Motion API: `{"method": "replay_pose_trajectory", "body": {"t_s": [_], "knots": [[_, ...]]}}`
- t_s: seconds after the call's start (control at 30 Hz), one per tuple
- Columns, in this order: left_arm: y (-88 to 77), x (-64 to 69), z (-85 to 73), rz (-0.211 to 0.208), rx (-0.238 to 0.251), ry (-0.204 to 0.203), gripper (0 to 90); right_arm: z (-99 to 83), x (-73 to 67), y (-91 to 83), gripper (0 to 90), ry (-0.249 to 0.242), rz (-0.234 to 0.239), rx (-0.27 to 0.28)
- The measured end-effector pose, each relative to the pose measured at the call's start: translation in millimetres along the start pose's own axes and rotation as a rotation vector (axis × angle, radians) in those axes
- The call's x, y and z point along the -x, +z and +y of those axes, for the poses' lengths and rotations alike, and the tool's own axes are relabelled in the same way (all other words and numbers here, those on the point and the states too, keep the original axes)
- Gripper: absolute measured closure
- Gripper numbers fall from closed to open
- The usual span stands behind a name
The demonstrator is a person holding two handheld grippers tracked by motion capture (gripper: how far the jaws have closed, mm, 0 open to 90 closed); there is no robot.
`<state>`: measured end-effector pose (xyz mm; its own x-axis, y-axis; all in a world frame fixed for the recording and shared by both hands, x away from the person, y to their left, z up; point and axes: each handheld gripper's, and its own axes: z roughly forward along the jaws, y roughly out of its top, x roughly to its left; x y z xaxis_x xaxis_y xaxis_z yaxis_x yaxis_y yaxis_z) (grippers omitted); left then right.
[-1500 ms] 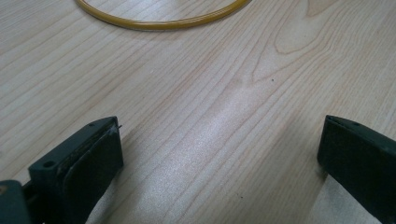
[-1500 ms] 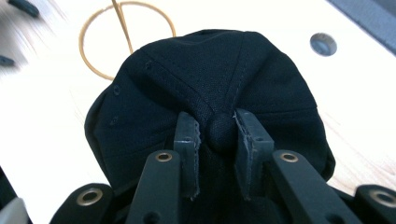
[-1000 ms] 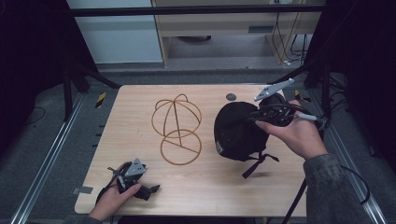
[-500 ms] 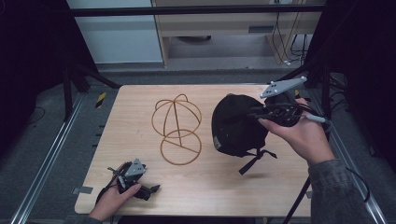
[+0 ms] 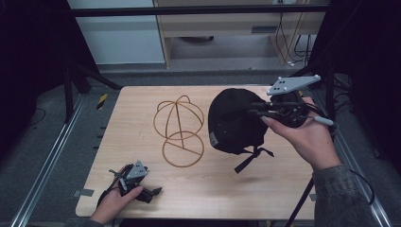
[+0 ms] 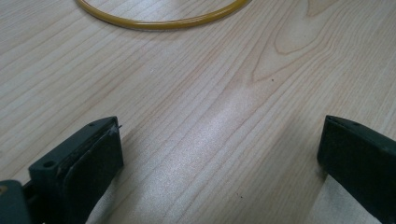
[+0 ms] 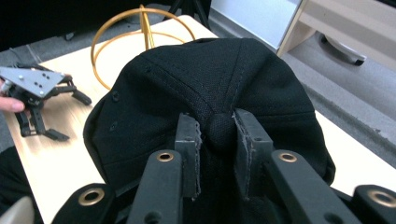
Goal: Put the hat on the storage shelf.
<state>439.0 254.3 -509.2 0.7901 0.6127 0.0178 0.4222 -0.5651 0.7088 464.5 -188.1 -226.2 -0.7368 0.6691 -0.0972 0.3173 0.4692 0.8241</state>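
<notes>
A black cap [image 5: 234, 122] hangs in the air over the right half of the wooden table [image 5: 142, 101], its strap dangling below it. My right gripper [image 5: 255, 109] is shut on the cap [image 7: 187, 88], its pads pinching the button at the crown [image 7: 220, 130]. A gold wire hat stand [image 5: 178, 130] sits at the table's middle, left of the cap; its dome [image 7: 135, 28] rises behind the cap and its base ring [image 6: 163, 21] lies ahead of my left jaws. My left gripper [image 5: 153, 193] rests on the table near the front left corner, open, with bare wood between its fingers [image 6: 79, 161].
A metal rail [image 5: 52, 156] runs along the table's left side, with dark stand legs [image 5: 78, 78] behind it. A shelf unit [image 5: 227, 28] and cables stand beyond the far edge. The left gripper [image 7: 37, 93] sits on the table in the right gripper view.
My right gripper has lifted the cap off the table, and it now hangs higher with its strap dangling free. The left gripper has stayed in place.
</notes>
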Motion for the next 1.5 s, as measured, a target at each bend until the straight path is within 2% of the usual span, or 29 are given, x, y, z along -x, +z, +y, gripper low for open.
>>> {"method": "replay_pose_trajectory", "body": {"t_s": [0.33,0.6,1.2,1.5], "knots": [[0.0,0.1,0.0,0.000,0.000,-0.001,0.0,16.1,-7.5,0.2,73.6,-0.020,0.002,0.037],[-0.1,0.0,0.0,-0.001,-0.002,0.000,0.0,29.1,-19.7,4.1,73.6,-0.043,0.017,0.066],[-0.1,0.0,0.0,0.001,-0.001,-0.001,0.0,68.3,-29.9,21.9,73.7,-0.096,0.024,0.052],[-0.2,0.0,0.1,0.000,-0.002,0.001,0.0,82.9,-33.0,38.6,73.6,-0.107,0.035,0.040]]}}
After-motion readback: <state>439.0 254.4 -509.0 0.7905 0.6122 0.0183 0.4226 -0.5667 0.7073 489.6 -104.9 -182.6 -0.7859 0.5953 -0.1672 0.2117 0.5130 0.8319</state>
